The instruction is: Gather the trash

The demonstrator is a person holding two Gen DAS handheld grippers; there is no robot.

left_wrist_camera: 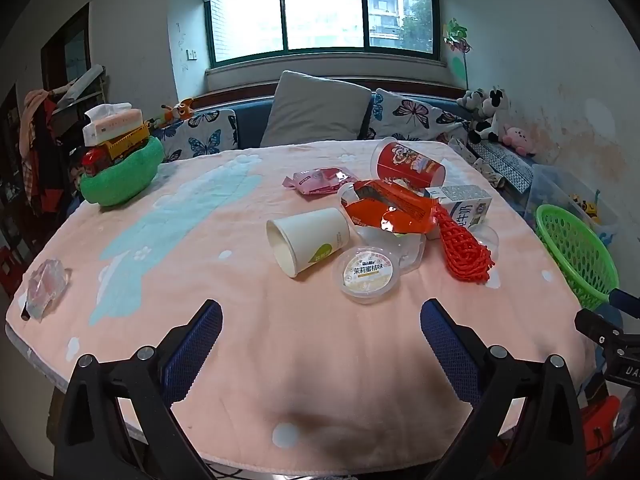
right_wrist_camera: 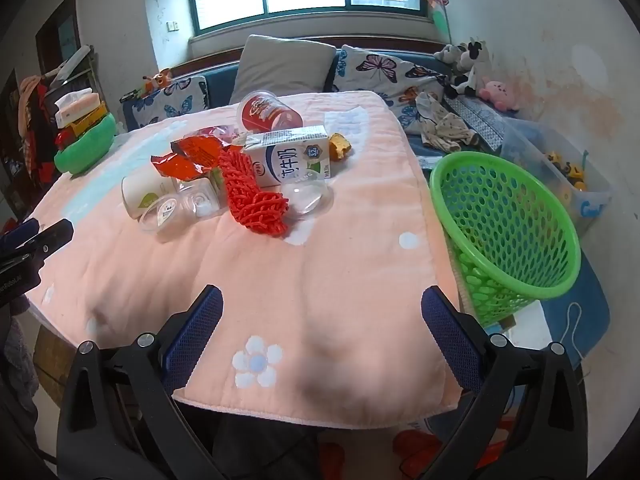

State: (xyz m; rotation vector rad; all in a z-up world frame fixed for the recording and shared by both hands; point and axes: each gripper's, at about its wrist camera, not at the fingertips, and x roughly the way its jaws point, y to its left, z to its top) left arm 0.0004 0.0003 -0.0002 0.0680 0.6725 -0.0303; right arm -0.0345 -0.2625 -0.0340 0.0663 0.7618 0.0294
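While both tongs gape wide and empty at the bottom of their frames, left gripper (left_wrist_camera: pixel 320 322) and right gripper (right_wrist_camera: pixel 322 308), the trash pile (left_wrist_camera: pixel 384 220) sits mid-frame on the pink blanket (right_wrist_camera: pixel 320 280); green basket (right_wrist_camera: pixel 508 224) at right.

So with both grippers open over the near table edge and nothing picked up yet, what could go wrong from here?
The clear plastic cup is hard to see and could slip from the pads. The red foam net leans against the milk carton, so lifting either may drag the other. The green basket sits off the table's edge; a short drop would miss it.
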